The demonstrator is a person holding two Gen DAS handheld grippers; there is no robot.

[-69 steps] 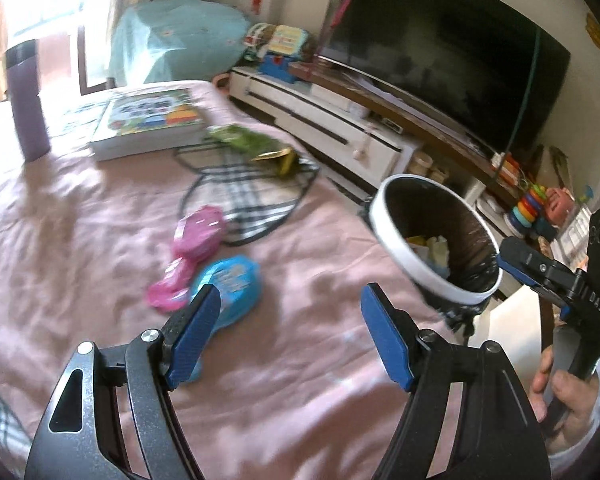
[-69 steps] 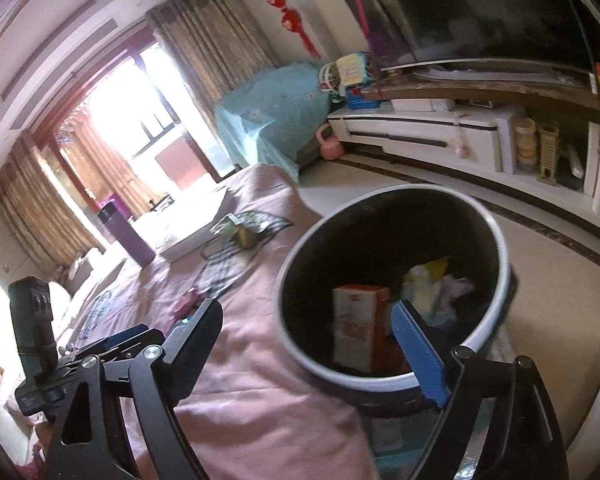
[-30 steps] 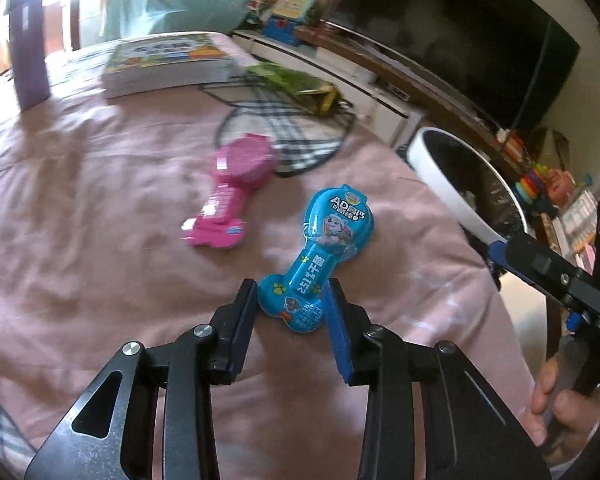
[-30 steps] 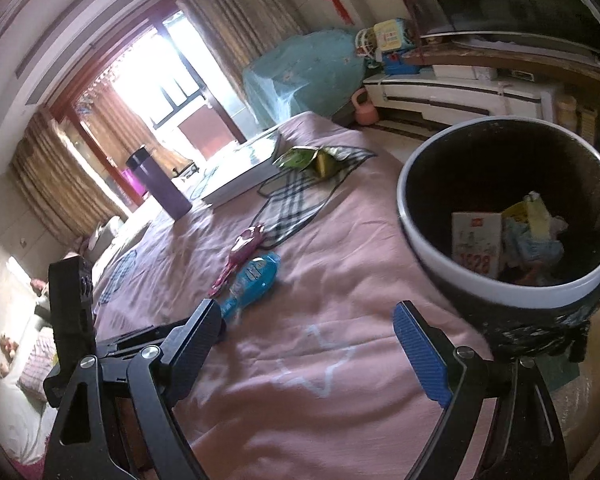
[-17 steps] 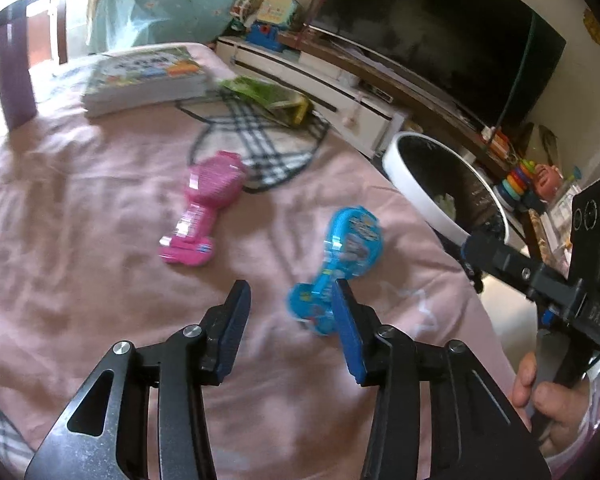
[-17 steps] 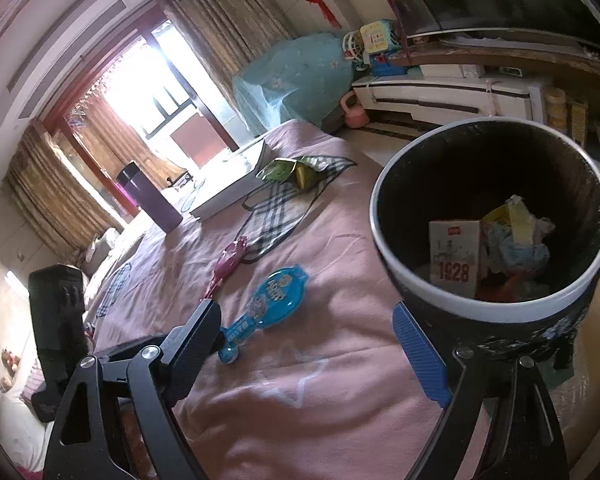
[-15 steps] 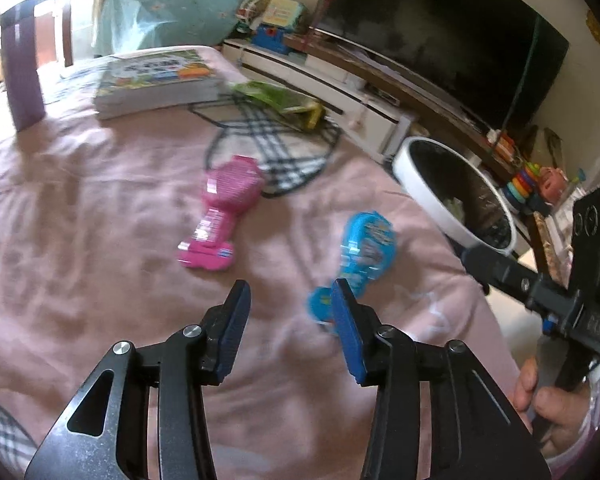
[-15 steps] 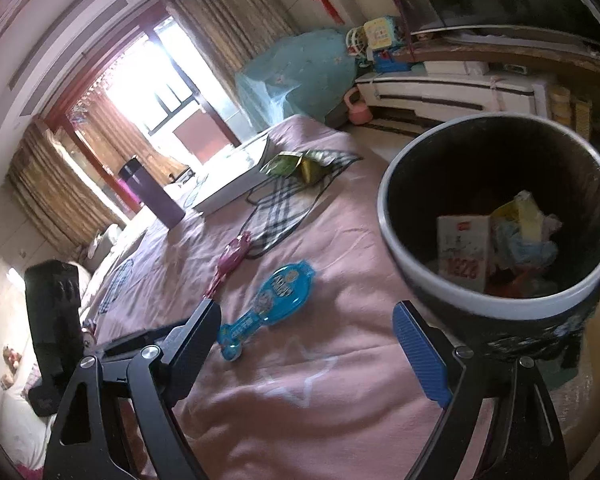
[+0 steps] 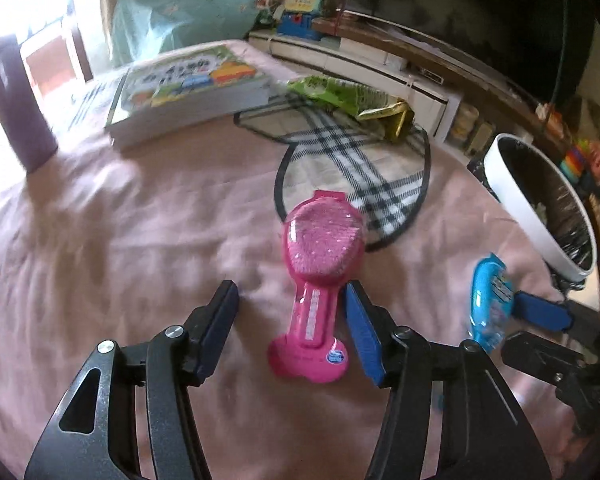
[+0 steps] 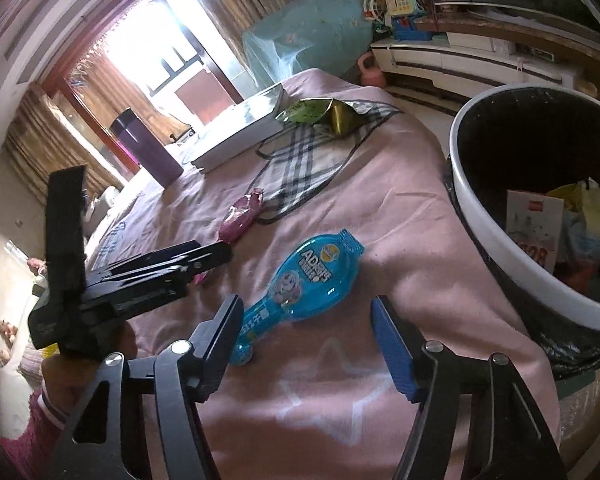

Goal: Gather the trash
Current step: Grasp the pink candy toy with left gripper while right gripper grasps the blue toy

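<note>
A pink bone-shaped snack packet [image 9: 320, 276] lies on the pink bedspread. Its narrow stem sits between the jaws of my left gripper [image 9: 292, 318], which are opening and not pressing on it. A blue packet [image 10: 304, 280] of the same shape lies to its right, near the bin. My right gripper [image 10: 308, 336] hovers over the blue packet's narrow end; its jaws are closing, with the pads still apart from the packet. The white-rimmed black bin [image 10: 480, 224] stands at the bed's edge with trash inside.
A green snack bag [image 9: 340, 94] lies on a plaid cloth [image 9: 364, 164] beyond the pink packet. A thick book [image 9: 188, 84] and a purple bottle [image 9: 16, 108] stand at the far left. A TV and low cabinet [image 9: 380, 60] lie beyond the bed.
My left gripper let go of the blue packet, shifted left to the pink one and widened its jaws. My right gripper dropped from beside the bin toward the blue packet and narrowed.
</note>
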